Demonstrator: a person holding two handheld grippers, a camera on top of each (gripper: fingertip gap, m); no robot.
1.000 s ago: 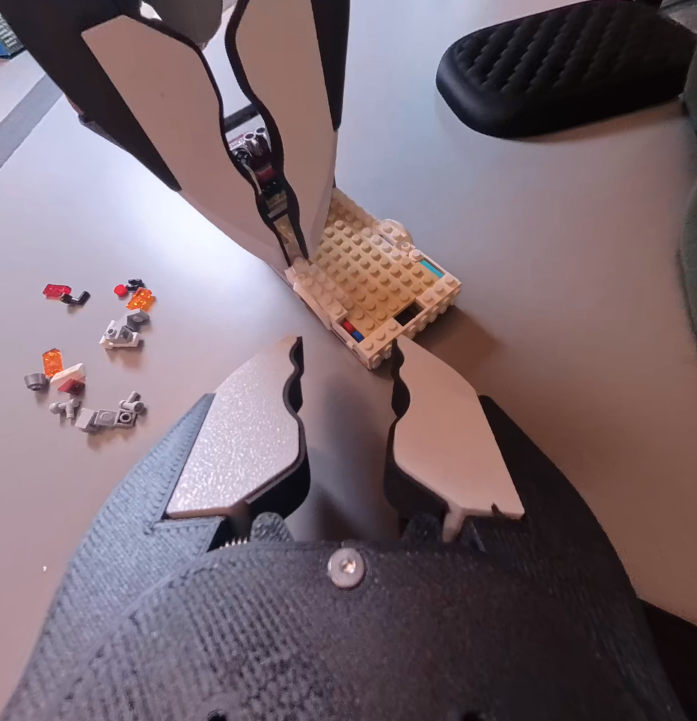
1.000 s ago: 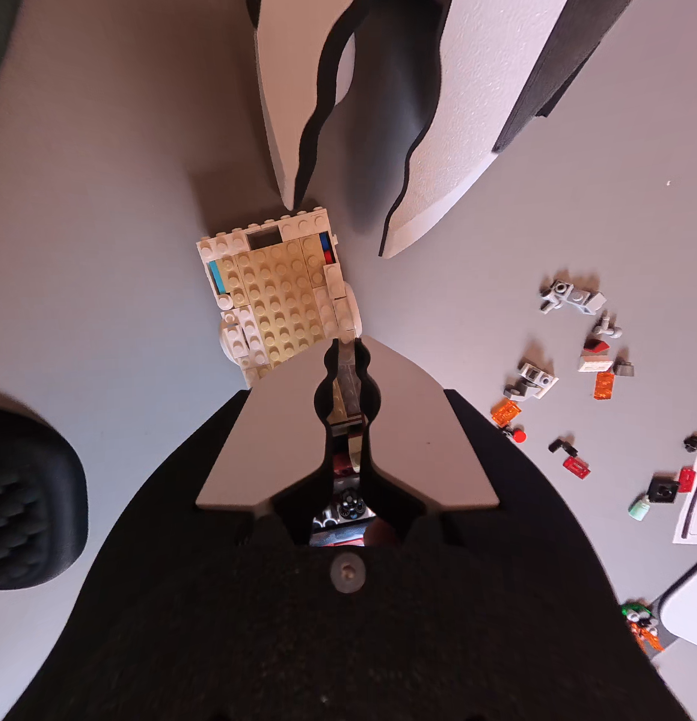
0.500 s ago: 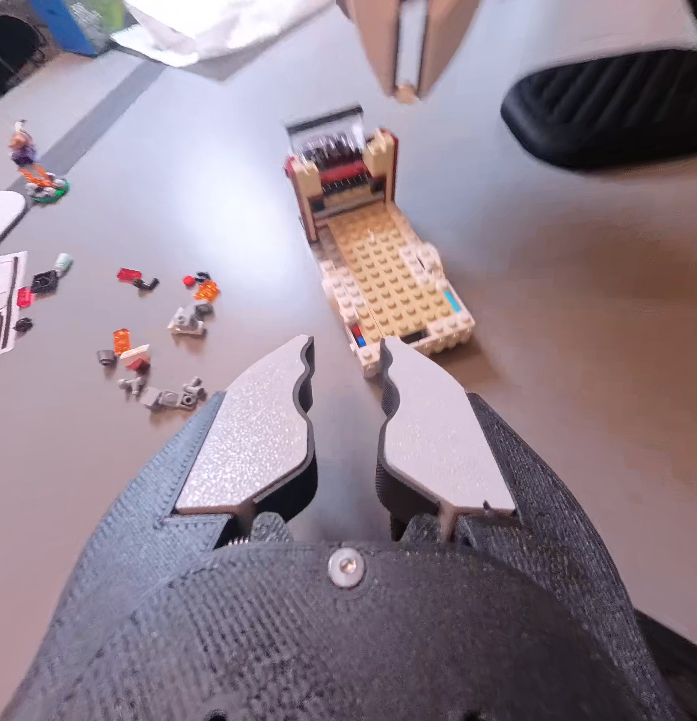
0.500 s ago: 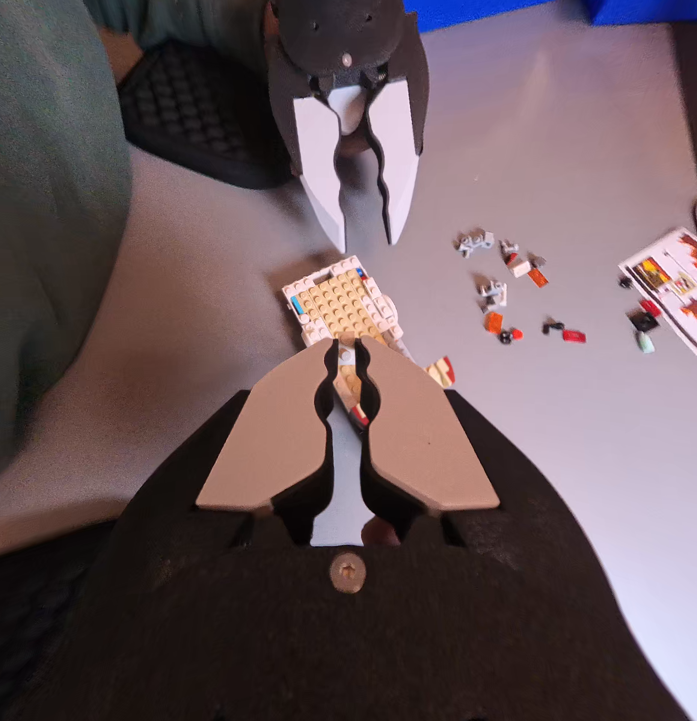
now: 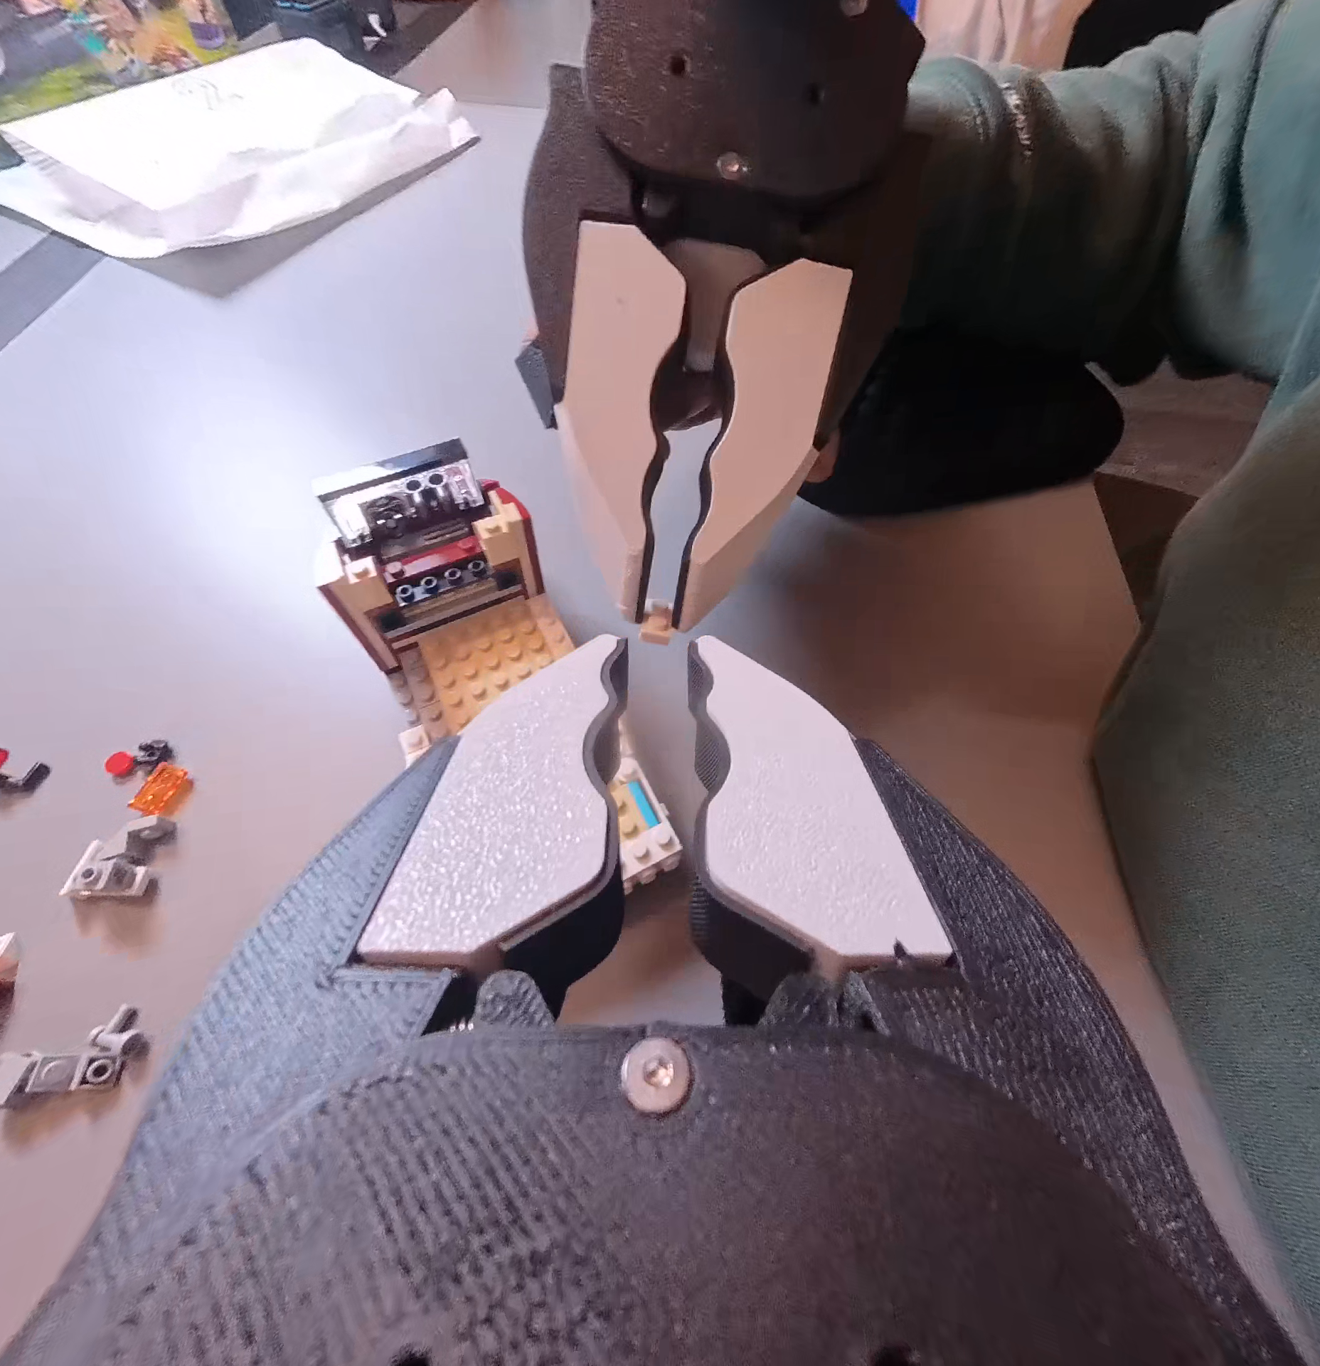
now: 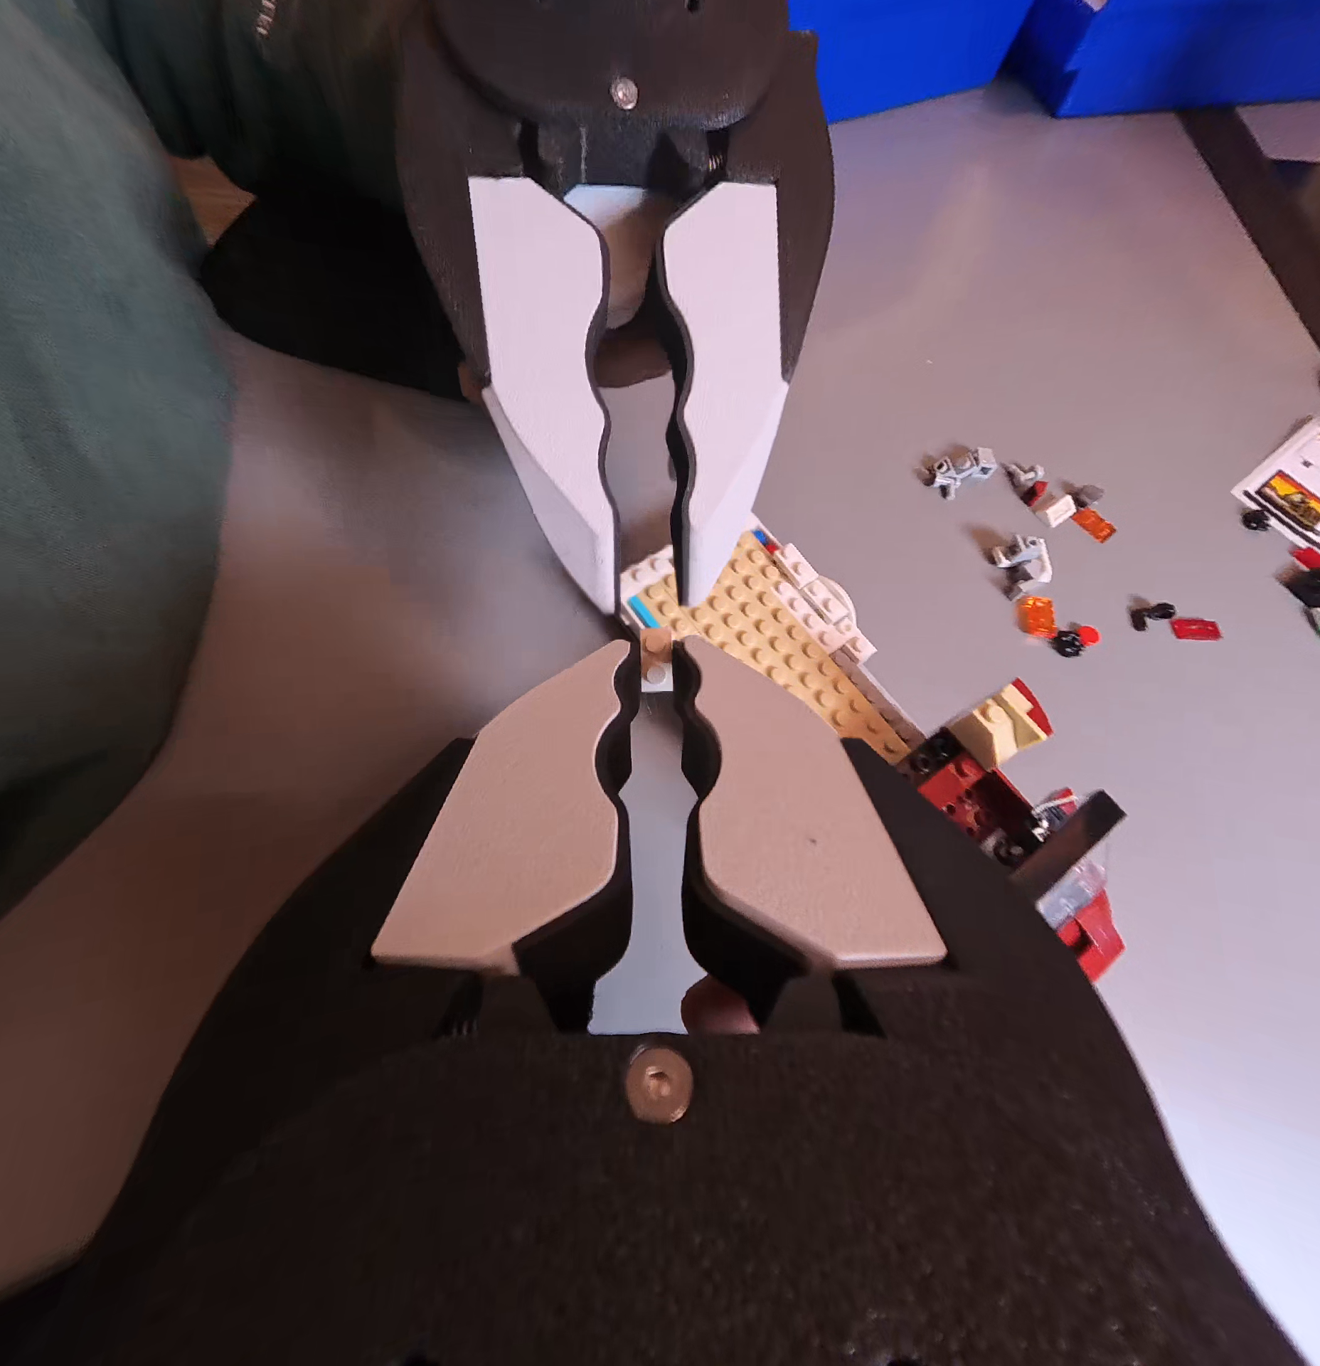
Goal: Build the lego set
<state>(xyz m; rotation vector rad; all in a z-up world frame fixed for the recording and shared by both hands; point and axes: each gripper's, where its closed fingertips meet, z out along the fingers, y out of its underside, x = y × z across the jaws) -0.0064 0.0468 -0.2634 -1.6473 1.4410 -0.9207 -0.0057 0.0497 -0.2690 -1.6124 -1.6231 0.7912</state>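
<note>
Holding a small tan piece [image 5: 655, 628] clamped at the tip of the right tongs [image 5: 661, 617], above the tan-floored lego build [image 5: 461, 591] on the desk [image 5: 199, 443]. Left tongs [image 5: 657, 654] apart, empty, tip to tip with piece. Step judged: hand-over or regrip; next needs careful alignment.

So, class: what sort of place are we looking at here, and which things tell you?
Probably a desk or worktable indoors, set up for toy building. A grey table holds a half-built lego model, loose pieces and an instruction booklet, with blue bins behind.
</note>
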